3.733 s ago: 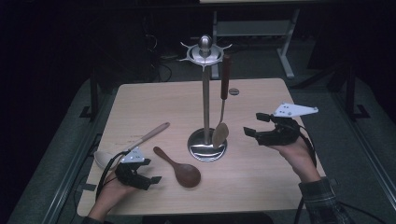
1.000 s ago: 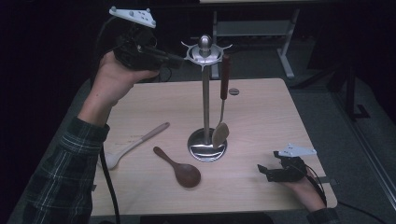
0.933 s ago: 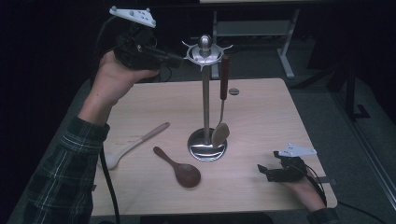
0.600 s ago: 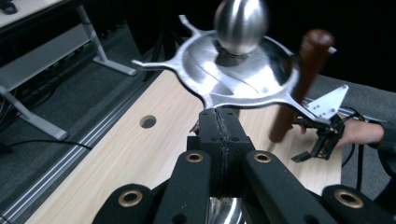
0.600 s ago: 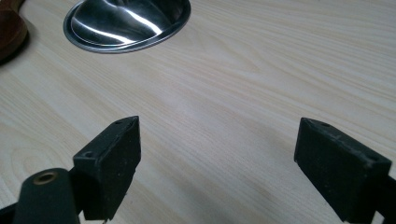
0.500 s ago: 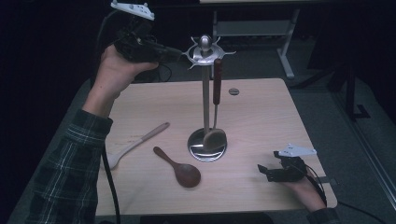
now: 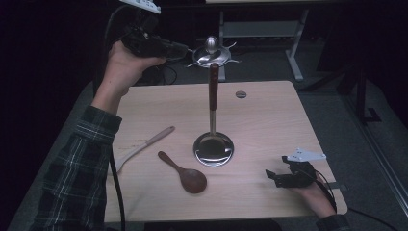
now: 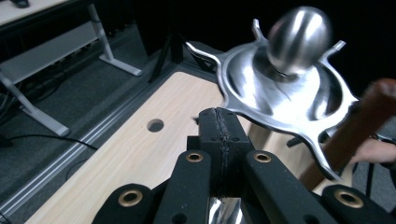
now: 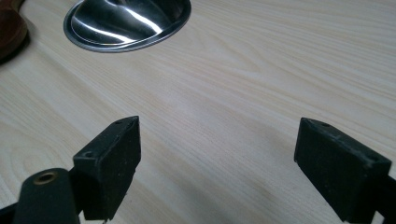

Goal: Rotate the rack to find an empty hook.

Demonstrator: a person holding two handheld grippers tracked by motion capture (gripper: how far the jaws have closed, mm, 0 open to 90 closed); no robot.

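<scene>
1. Your right gripper [image 7: 276, 178] rests low at the near right of the table [image 7: 269, 110], jaws spread wide, nothing between them.
2. A dark wooden spoon [image 7: 185, 174] lies near the stand's round base [image 7: 213, 149]; a pale spatula [image 7: 144, 146] lies to its left.
3. A brown-handled ladle [image 7: 212, 103] hangs from the stand's hooked top [image 8: 280, 95].
4. Your left gripper [image 8: 220, 123], raised beside that top, is clenched; whether it grips a hook cannot be told.

Dark checked sleeve [image 7: 79, 168] with thin pale lines. Black hand-held gripper [image 8: 219, 135], brass rings on its arms, grey plate [image 7: 142, 5] on top, black cable [image 7: 117, 187].
</scene>
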